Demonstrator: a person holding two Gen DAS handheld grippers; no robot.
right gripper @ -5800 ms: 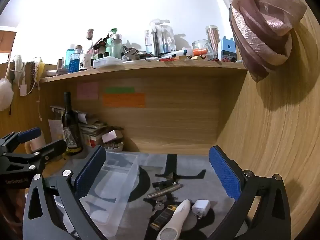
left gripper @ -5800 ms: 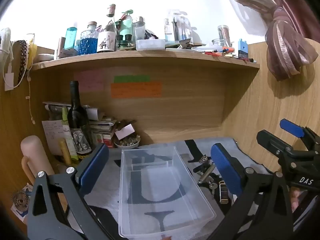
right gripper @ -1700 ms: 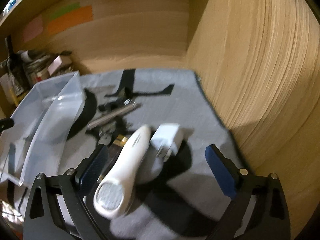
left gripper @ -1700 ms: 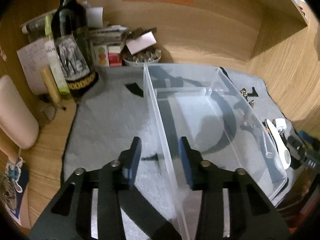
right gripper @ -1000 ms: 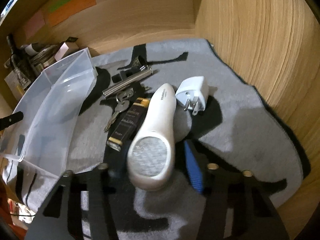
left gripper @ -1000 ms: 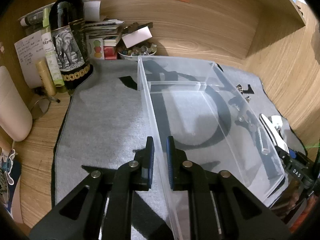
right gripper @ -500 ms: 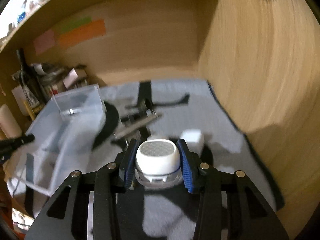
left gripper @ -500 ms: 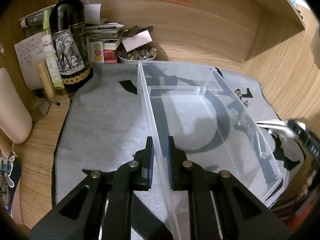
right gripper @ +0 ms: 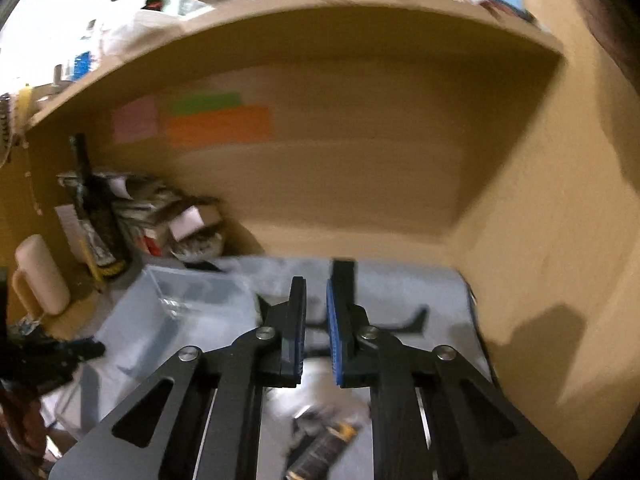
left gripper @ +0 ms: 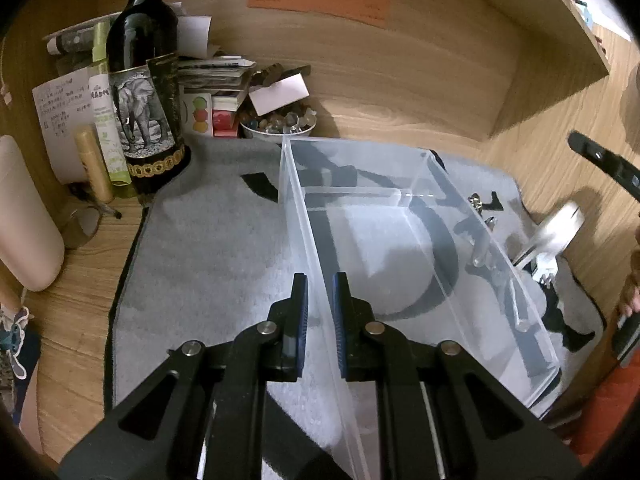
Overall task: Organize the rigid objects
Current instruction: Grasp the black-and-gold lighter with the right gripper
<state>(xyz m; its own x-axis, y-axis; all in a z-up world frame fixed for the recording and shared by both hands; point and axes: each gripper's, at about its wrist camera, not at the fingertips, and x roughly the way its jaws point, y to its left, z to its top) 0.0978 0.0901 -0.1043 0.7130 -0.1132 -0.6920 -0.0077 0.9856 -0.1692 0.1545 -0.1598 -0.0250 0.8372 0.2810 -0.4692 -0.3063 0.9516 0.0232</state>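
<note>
A clear plastic bin (left gripper: 420, 184) stands on a grey mat (left gripper: 208, 248). My left gripper (left gripper: 320, 292) is shut on the bin's left wall. To the right of the bin, a white handheld device (left gripper: 560, 226) shows as a blur just outside the bin's right wall, below a black finger (left gripper: 600, 160) of my right gripper. In the blurred right wrist view my right gripper (right gripper: 316, 320) is raised over the mat. Its jaws are closing to a narrow slit with nothing between them. The bin (right gripper: 188, 292) lies to its left.
A wine bottle (left gripper: 144, 92), stacked papers and a bowl of stones (left gripper: 280, 126) crowd the back left corner. Keys (left gripper: 476, 200) and a plug's prongs (left gripper: 546, 276) lie right of the bin. A black-and-gold item (right gripper: 320, 448) lies under the right gripper. Wooden walls close the back and right.
My right gripper closed on the white device and lifted it. Now the device is out of its jaws, which have come together. My left gripper keeps its hold on the bin wall.
</note>
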